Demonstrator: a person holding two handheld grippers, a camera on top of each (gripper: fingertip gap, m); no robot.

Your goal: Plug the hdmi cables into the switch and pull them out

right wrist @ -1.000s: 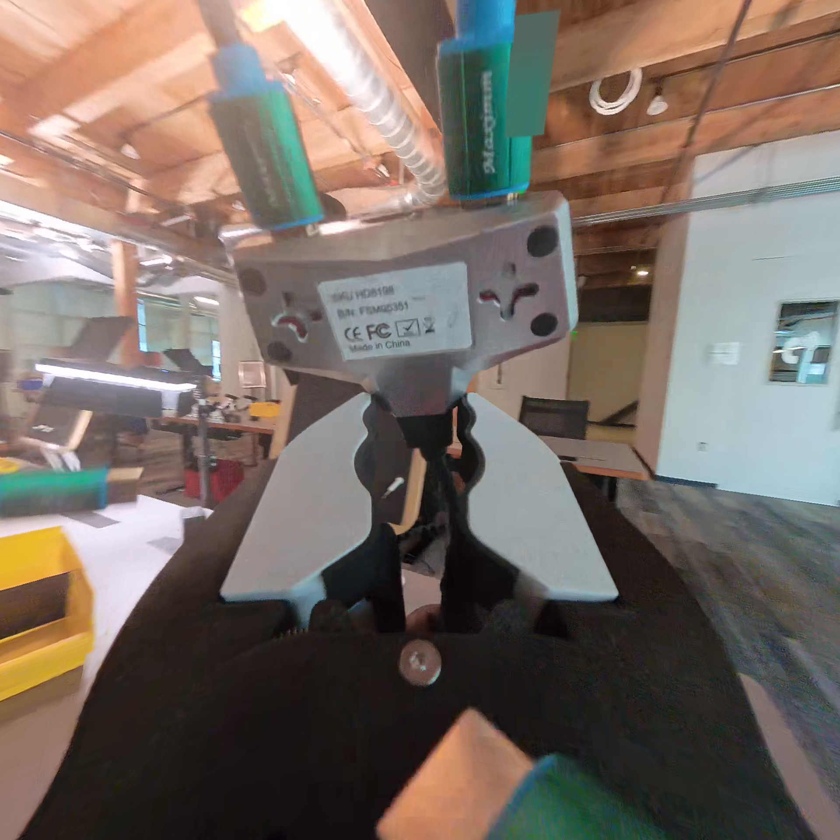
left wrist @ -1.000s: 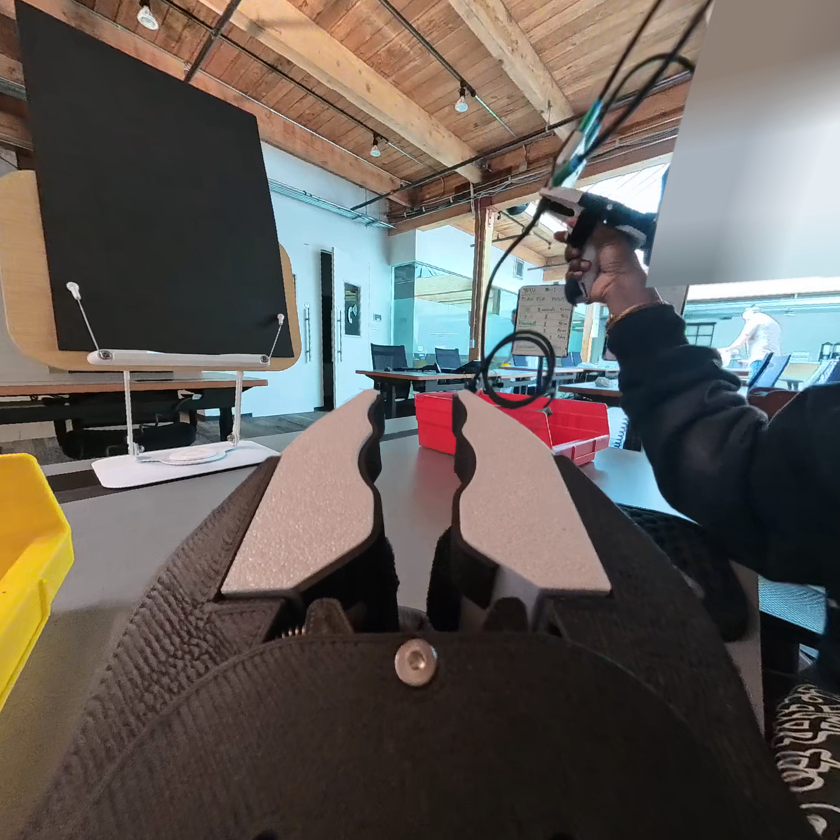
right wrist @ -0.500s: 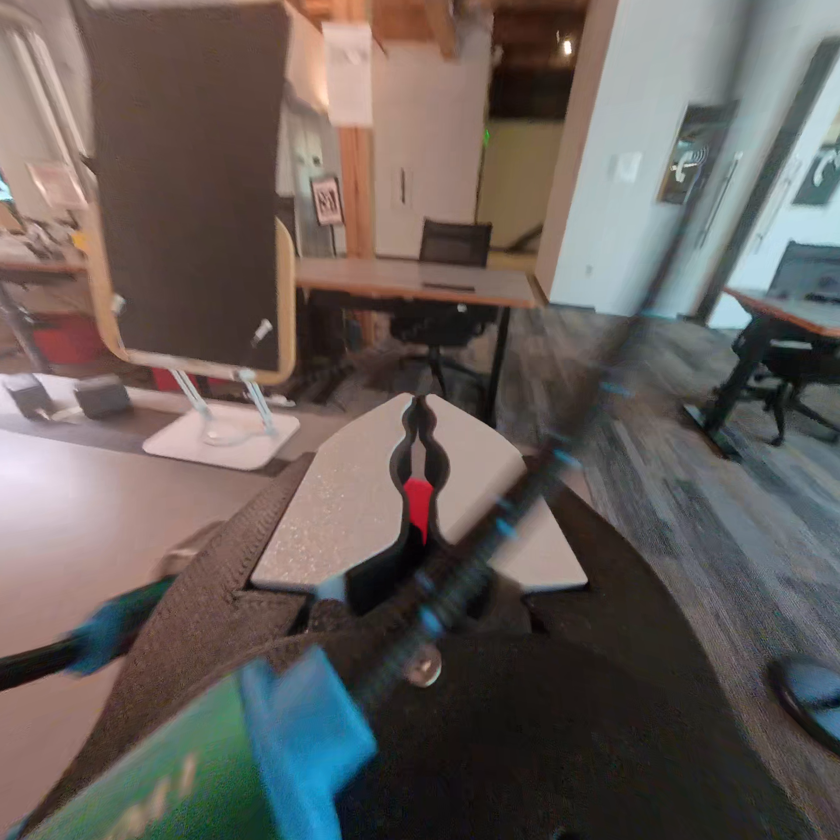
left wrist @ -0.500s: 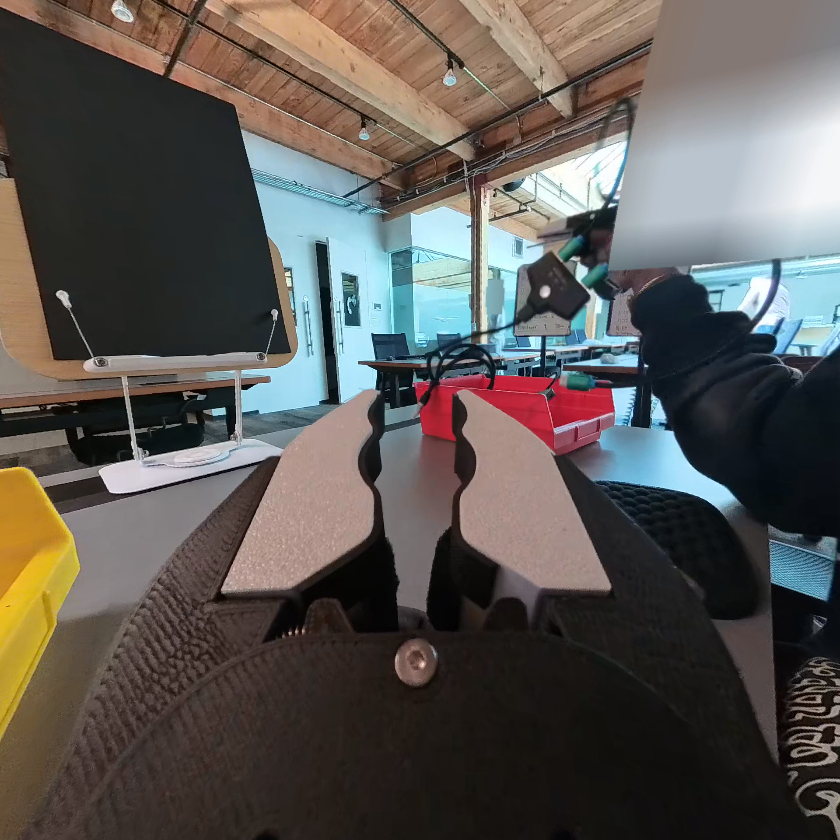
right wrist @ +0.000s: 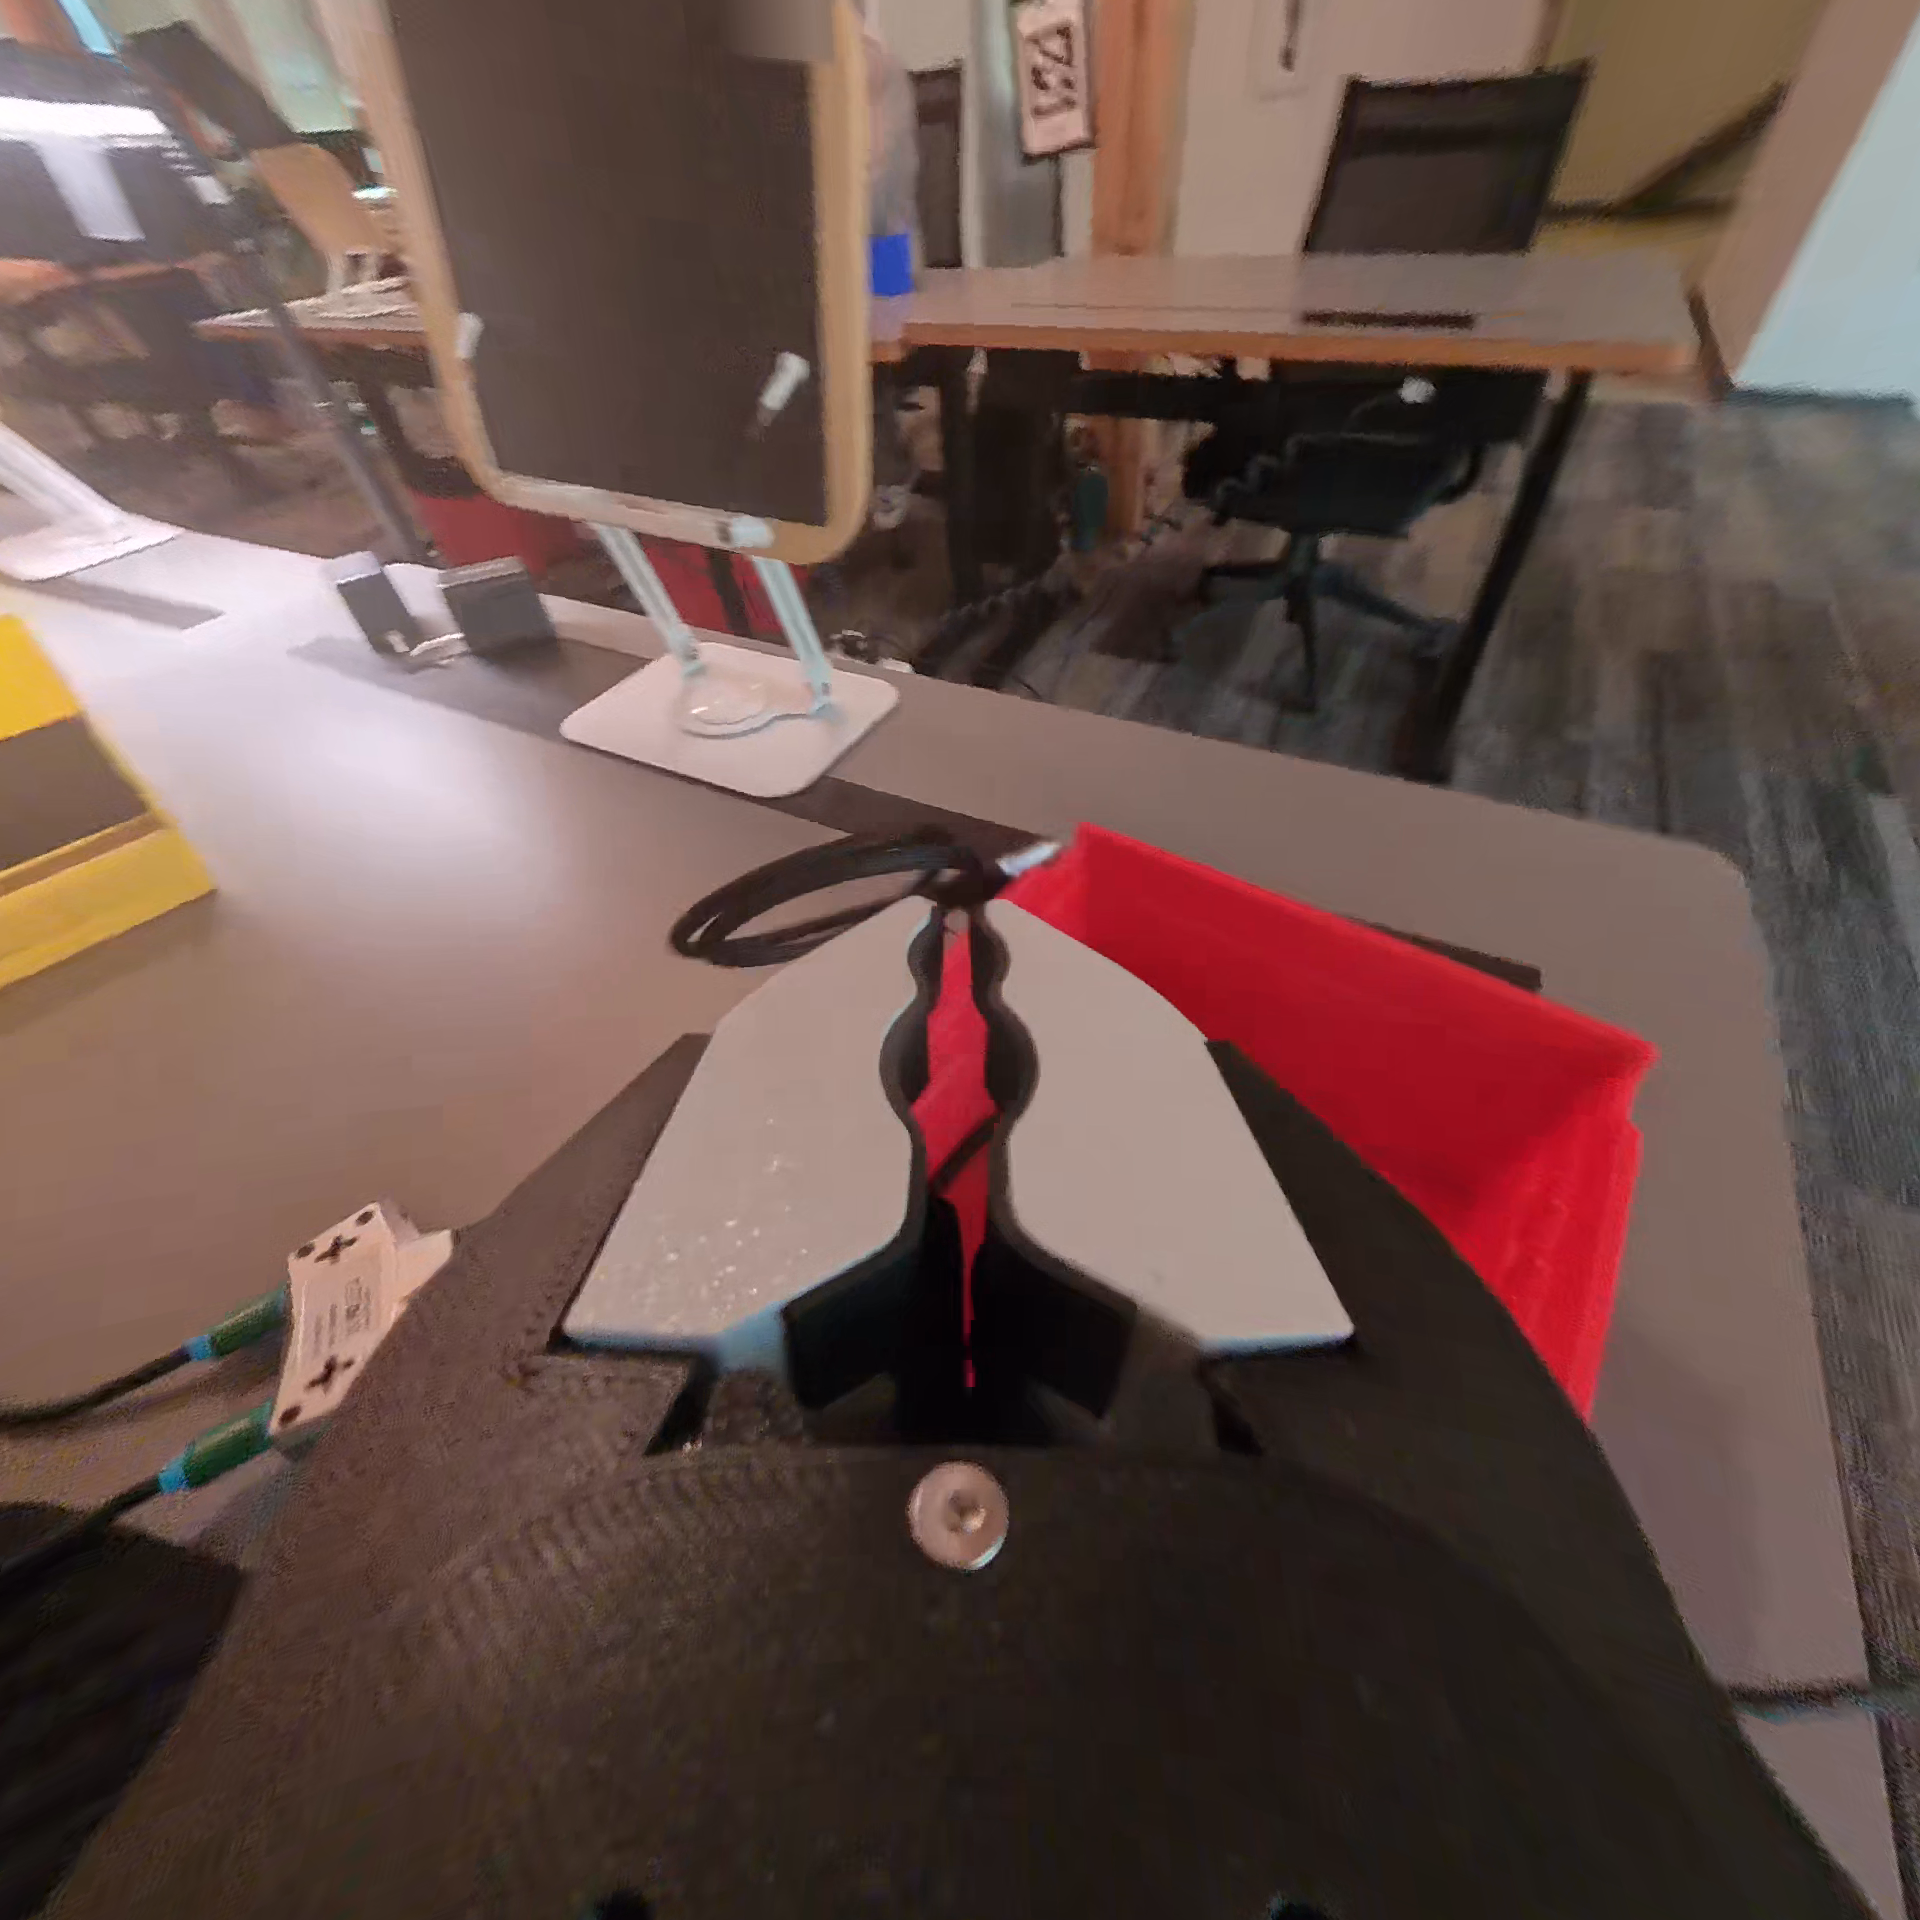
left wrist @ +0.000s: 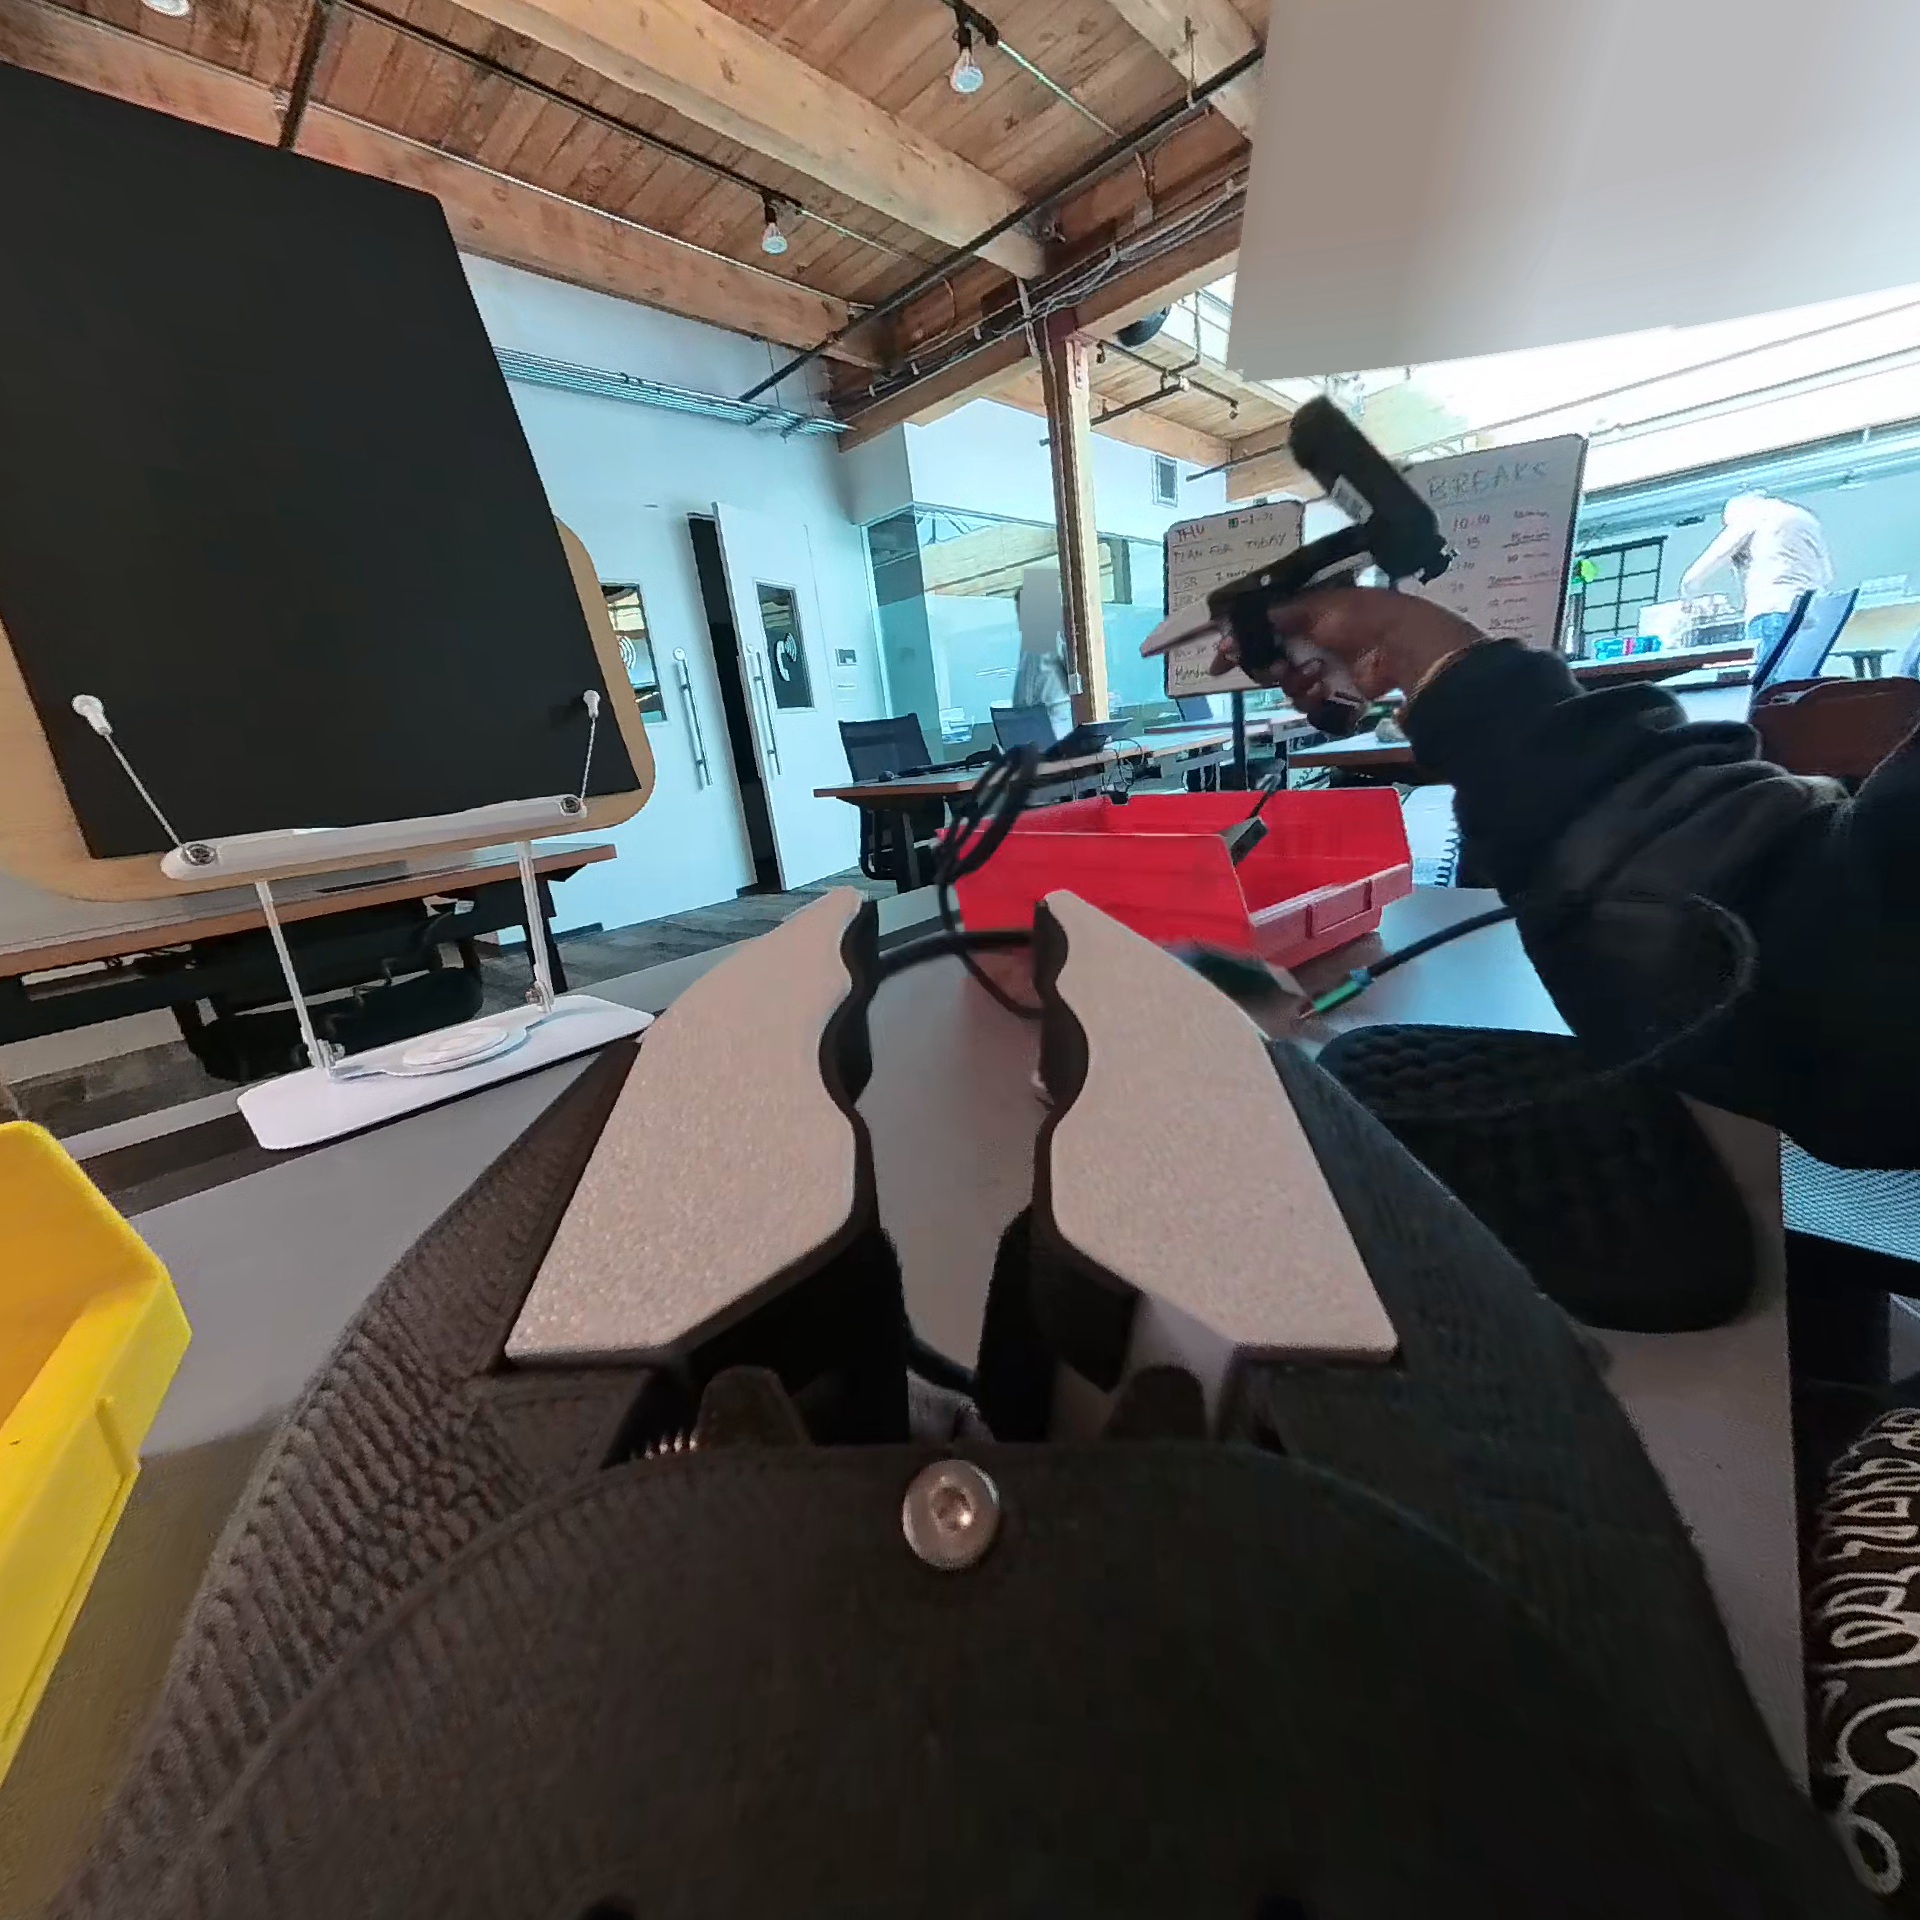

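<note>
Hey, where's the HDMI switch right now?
In the right wrist view the switch lies on the table at lower left, beside the right gripper's body, with two green plugs in it.

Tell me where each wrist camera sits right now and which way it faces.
Left wrist view: on the left gripper, low over the grey table, facing level across it toward the red bin; the open fingers, the person's right hand and a dark sleeve show.
Right wrist view: on the right gripper, raised and tilted down at the red bin, with the switch lower left; only its nearly closed fingers show.
Shared: the table, red bin, coiled black cable, black board stand and yellow bin.
</note>
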